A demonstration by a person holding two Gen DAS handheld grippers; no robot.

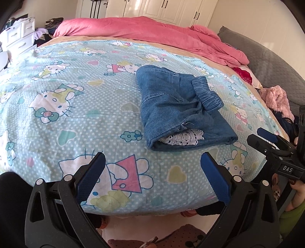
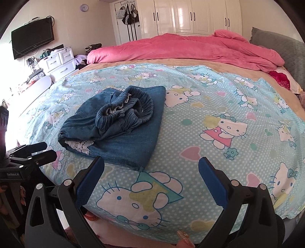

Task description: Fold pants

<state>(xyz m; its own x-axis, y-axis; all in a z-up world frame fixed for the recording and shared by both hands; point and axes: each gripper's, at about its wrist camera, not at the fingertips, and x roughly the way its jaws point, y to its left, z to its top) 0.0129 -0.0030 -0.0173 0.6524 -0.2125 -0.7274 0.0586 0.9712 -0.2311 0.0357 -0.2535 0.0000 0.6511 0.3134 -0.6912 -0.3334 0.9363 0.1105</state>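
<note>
Blue denim pants (image 1: 179,108) lie folded into a compact stack on the cartoon-cat bedsheet (image 1: 76,95), elastic waistband on top, white lace lining showing at the near end. In the right wrist view the pants (image 2: 118,126) sit left of centre. My left gripper (image 1: 152,167) hangs open over the bed's near edge, short of the pants and holding nothing. The right gripper (image 2: 151,171) is open too, its left finger close to the stack's near corner. Each gripper shows in the other's view: the right one (image 1: 266,141) at the far right, the left one (image 2: 38,150) at the far left.
A rumpled pink duvet (image 1: 152,32) lies along the bed's far side, by a grey headboard cushion (image 1: 266,57). A pink fluffy garment (image 1: 276,99) sits at the right edge. White drawers (image 2: 59,61) and a wall television (image 2: 32,40) stand left; wardrobes (image 2: 190,15) behind.
</note>
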